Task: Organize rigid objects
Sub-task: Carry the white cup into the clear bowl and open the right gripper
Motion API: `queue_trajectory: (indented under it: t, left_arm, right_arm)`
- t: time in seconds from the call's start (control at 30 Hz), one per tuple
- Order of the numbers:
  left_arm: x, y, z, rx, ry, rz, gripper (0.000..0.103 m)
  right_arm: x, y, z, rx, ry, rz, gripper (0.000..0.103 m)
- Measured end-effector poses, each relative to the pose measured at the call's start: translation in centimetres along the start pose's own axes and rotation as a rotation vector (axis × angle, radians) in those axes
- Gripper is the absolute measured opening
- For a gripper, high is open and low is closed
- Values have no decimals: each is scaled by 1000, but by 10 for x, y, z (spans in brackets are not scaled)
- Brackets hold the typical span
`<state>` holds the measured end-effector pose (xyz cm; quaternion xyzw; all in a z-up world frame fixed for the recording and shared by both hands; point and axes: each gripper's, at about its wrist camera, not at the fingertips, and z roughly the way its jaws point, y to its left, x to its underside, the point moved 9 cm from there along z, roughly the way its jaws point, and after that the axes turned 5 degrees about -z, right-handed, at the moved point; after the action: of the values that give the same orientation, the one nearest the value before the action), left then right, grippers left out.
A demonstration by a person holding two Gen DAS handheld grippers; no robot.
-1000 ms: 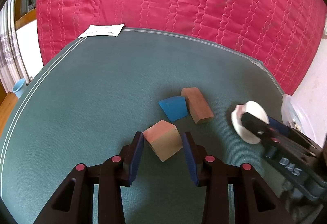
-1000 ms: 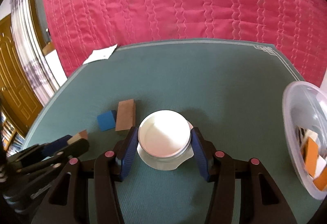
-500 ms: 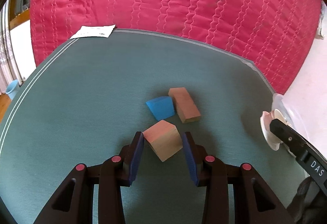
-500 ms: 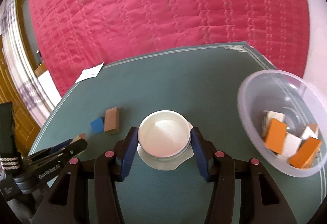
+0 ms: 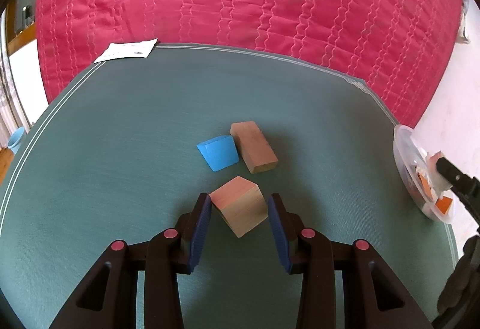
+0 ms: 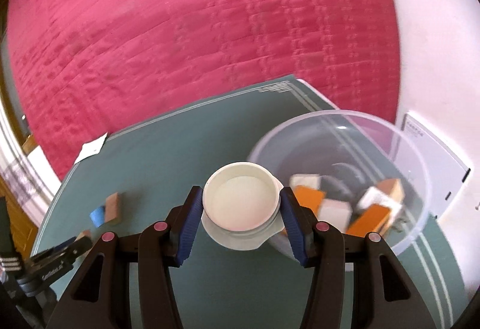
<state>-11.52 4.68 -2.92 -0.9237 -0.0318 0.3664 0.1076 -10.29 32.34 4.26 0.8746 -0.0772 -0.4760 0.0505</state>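
The white round lid [image 6: 240,203] sits clamped between the blue pads of the right gripper [image 6: 240,210], carried at the near-left rim of the clear plastic bowl [image 6: 420,179], which stands at the right end of the bench [image 6: 168,149] and already holds orange, white and wooden blocks. To do this well, I judge the lid should travel further right until it is wholly over the bowl's opening before the pads part (released now, it could catch the rim and tip out). A low, level release would spare the blocks a knock.

The left gripper [image 5: 239,227] is spread wide around a wooden cube [image 5: 240,207] resting corner-on between its pads, the left pad about touching one edge, the right pad apart. Squaring the pads to two flat faces would help before closing. Further off lie a blue wedge block [image 5: 219,153] and a brown rectangular block [image 5: 253,147], touching.
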Motion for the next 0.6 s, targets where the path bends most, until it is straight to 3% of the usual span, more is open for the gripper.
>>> queue_trajectory:
  t: [0.43, 0.6]
  left_arm:
    - [3, -19, 0, -19, 3, 57, 42]
    - [0, -37, -3, -7, -16, 96, 42]
  right_arm:
    - [-11, -86, 11, 161, -31, 93, 54]
    - [-5, -112, 9, 172, -29, 154, 57]
